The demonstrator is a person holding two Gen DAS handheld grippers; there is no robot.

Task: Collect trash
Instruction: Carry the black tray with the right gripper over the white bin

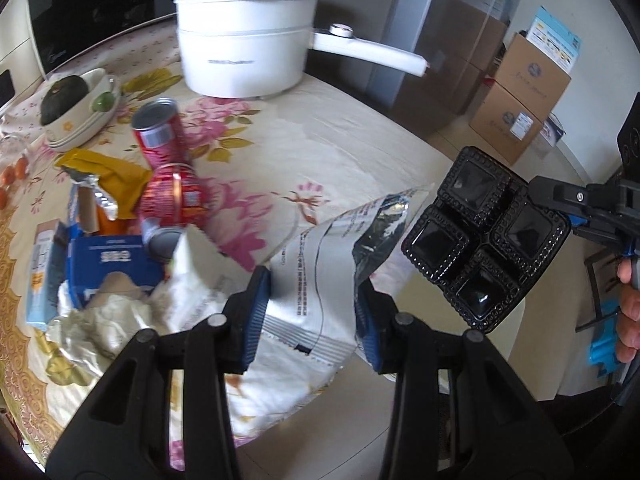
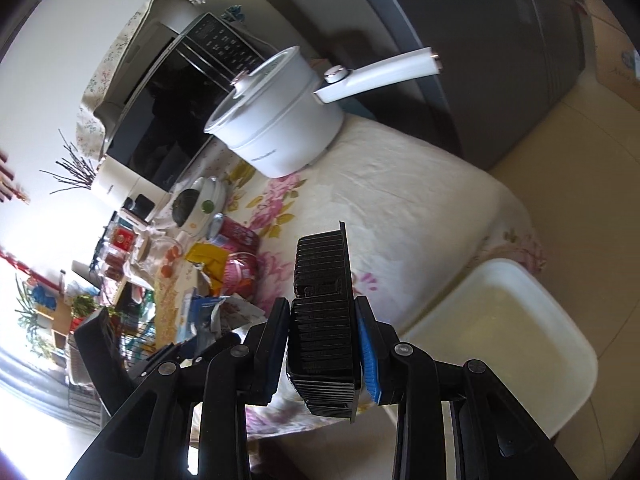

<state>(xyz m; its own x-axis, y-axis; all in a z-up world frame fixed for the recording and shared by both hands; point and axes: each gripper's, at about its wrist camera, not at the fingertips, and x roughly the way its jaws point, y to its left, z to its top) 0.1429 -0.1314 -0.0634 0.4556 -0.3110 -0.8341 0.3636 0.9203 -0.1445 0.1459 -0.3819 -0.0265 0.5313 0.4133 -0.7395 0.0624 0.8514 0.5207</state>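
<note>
Where trash lies, floral tablecloth (image 1: 340, 148).

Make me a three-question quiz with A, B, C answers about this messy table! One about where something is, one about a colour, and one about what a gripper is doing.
1. Where is the white bin?
A. On the table
B. On the floor by the table's edge
C. Inside the pot

2. What colour is the pot?
A. White
B. Red
C. Green

3. What is the right gripper doing?
A. Hanging open, holding nothing
B. Squeezing a red can
C. Gripping a black tray

Answers:
1. B, it sits on the floor tiles beside the tablecloth.
2. A, body, lid and handle are all white.
3. C, the tray's edge is pinched between its fingers.
</note>
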